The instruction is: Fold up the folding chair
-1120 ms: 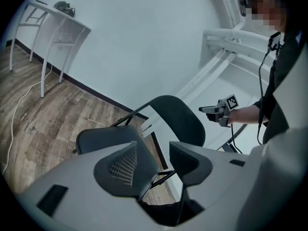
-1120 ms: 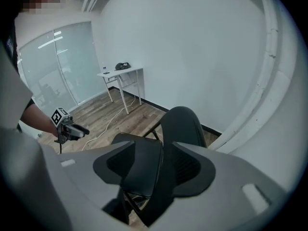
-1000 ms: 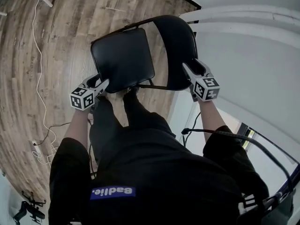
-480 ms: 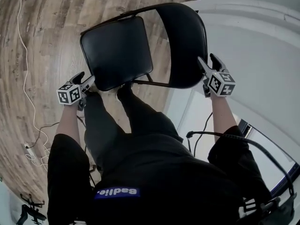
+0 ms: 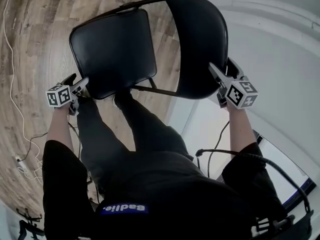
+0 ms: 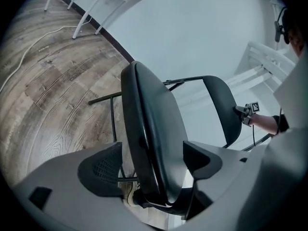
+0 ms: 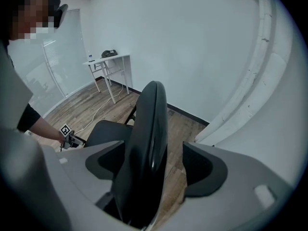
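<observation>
The black folding chair stands open in front of me, its seat (image 5: 112,46) to the left and its curved backrest (image 5: 200,39) to the right. My left gripper (image 5: 80,83) is at the seat's near left corner. In the left gripper view the seat edge (image 6: 149,119) runs between its opening jaws, and a thin gap shows beside the left pad (image 6: 103,170). My right gripper (image 5: 223,70) straddles the backrest's right edge. In the right gripper view the backrest (image 7: 147,143) stands between its opening jaws, with floor showing in front of the right pad (image 7: 204,170).
My legs (image 5: 135,129) stand right behind the seat. A white cable (image 5: 12,84) trails over the wood floor on the left. A white wall and curved ledge (image 5: 280,59) close off the right side. A small white table (image 7: 108,59) stands by the far wall.
Both pairs of jaws have spread wider around the chair. The left gripper has sunk and shifted left at the seat's corner. The right one has moved slightly right along the backrest's edge.
</observation>
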The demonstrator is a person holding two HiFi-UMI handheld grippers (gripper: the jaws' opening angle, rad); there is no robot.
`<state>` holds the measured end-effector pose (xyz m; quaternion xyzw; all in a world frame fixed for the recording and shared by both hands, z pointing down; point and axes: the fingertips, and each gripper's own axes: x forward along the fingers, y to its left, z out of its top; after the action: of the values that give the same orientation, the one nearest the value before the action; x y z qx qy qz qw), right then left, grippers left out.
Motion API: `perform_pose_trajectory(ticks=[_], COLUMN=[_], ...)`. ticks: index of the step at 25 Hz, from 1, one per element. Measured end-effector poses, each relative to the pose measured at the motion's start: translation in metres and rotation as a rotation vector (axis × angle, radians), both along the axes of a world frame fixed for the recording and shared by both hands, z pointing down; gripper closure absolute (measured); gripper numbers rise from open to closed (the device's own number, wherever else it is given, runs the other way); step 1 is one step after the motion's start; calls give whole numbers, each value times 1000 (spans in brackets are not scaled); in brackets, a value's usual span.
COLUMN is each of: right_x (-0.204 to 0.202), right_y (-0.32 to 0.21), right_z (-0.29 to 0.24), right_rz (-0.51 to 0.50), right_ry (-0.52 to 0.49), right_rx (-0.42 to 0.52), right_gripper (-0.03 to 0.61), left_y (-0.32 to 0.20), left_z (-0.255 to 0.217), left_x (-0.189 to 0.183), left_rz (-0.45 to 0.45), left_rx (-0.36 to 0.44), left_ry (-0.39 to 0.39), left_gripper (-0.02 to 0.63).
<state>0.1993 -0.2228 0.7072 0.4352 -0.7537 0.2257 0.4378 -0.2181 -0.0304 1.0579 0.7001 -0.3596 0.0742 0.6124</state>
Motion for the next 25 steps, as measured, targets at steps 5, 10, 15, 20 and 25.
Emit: perform_pose_trajectory(ticks=[5,10,15,20,25], right_x=[0,-1,3,-6,-10], right_y=[-2,4,10,23,28], right_z=[13,24,36,45,43], right_rz=[-39,-53,-52,-95,-121], right_ry=[-52,-107,-115,-111,-117], right_rx=[-52,-137,-227,-301,-315], right_gripper=[229,225,227,352,419], left_y=[-3,-17,-29,-37,-45], left_z=[30,46,51,45,42], left_x=[4,21,36,49,50], left_rz=[10,-10,-1,-60,-132], left_rx=[-49,-73,-62,-83,-68], left_ry=[81,280,377,423,332], left_gripper=[235,235,235,243,281])
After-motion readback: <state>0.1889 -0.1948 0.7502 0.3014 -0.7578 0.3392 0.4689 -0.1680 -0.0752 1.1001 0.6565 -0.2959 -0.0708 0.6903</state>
